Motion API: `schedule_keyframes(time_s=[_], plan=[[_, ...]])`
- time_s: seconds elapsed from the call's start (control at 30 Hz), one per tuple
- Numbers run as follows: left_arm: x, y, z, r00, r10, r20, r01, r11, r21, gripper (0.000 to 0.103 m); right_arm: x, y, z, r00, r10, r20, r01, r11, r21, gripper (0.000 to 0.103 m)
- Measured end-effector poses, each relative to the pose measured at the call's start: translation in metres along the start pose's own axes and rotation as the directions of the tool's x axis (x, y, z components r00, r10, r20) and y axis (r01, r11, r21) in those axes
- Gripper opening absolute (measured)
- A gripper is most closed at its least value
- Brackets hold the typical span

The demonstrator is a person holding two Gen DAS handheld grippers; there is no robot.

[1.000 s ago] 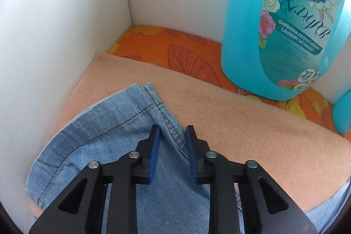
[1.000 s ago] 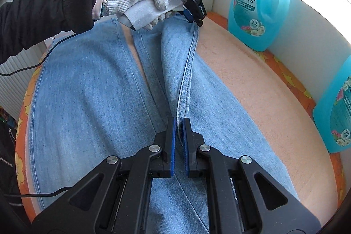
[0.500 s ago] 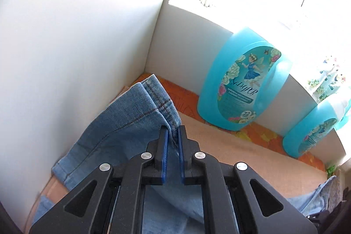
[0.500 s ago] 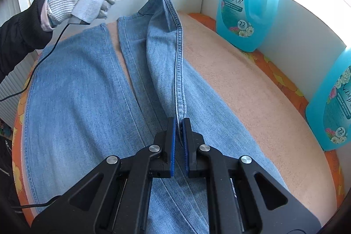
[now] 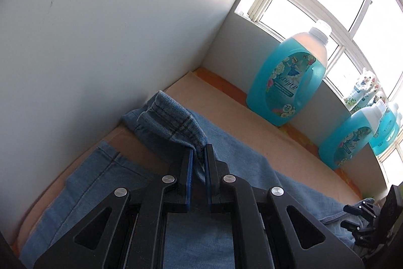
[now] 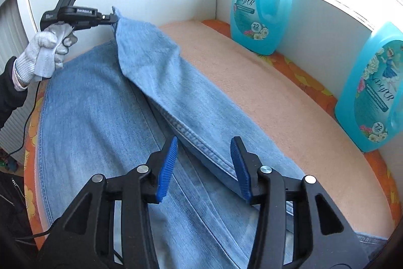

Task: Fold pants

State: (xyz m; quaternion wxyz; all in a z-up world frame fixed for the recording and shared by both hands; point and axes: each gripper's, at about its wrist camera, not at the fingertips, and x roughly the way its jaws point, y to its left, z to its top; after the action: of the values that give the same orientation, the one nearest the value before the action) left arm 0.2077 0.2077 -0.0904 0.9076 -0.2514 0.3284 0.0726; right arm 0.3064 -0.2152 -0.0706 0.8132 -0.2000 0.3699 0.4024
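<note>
While our left tool (image 5: 197, 155) stays clamped on the jeans (image 6: 95, 122) hem, our right tool (image 6: 204, 163) has just opened, its jaws apart above the seam.

One pair of jeans (image 6: 105, 117), two hand-held grippers, three detergent bottles (image 5: 284, 82)

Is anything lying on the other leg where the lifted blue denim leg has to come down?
Nothing visible does. The left gripper holds the blue denim pants by a cuff, and the flat leg beneath is bare.
</note>
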Motion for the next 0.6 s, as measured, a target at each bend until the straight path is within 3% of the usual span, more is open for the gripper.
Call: schedule_keyframes(time_s=[0.1, 0.2, 0.33, 0.53, 0.57, 0.6], plan=[[0.002, -0.001, -0.004, 1.000, 0.008, -0.004, -0.008, 1.000, 0.003, 0.007, -0.021, -0.022, -0.010, 0.999, -0.030, -0.029, 0.030, 1.000, -0.003, 0.047], [0.004, -0.003, -0.005, 1.000, 0.014, -0.008, -0.014, 1.000, 0.010, 0.007, -0.028, -0.033, -0.024, 0.992, -0.082, -0.094, 0.073, 0.993, -0.097, 0.052], [0.008, -0.005, -0.004, 1.000, 0.028, -0.004, -0.028, 1.000, 0.006, 0.007, -0.021, -0.047, -0.041, 0.972, -0.164, -0.170, 0.129, 0.971, -0.201, 0.058], [0.007, -0.004, 0.001, 0.998, 0.057, 0.008, -0.057, 0.998, 0.004, 0.007, 0.001, -0.067, -0.051, 0.950, -0.207, -0.233, 0.144, 0.954, -0.263, 0.058], [0.006, -0.005, 0.003, 0.998, 0.058, 0.013, -0.058, 0.998, 0.005, 0.007, 0.003, -0.067, -0.053, 0.947, -0.219, -0.236, 0.150, 0.949, -0.276, 0.056], [0.005, -0.005, 0.006, 0.998, 0.058, 0.019, -0.058, 0.998, 0.007, 0.007, 0.006, -0.069, -0.055, 0.942, -0.225, -0.249, 0.153, 0.948, -0.278, 0.041]])
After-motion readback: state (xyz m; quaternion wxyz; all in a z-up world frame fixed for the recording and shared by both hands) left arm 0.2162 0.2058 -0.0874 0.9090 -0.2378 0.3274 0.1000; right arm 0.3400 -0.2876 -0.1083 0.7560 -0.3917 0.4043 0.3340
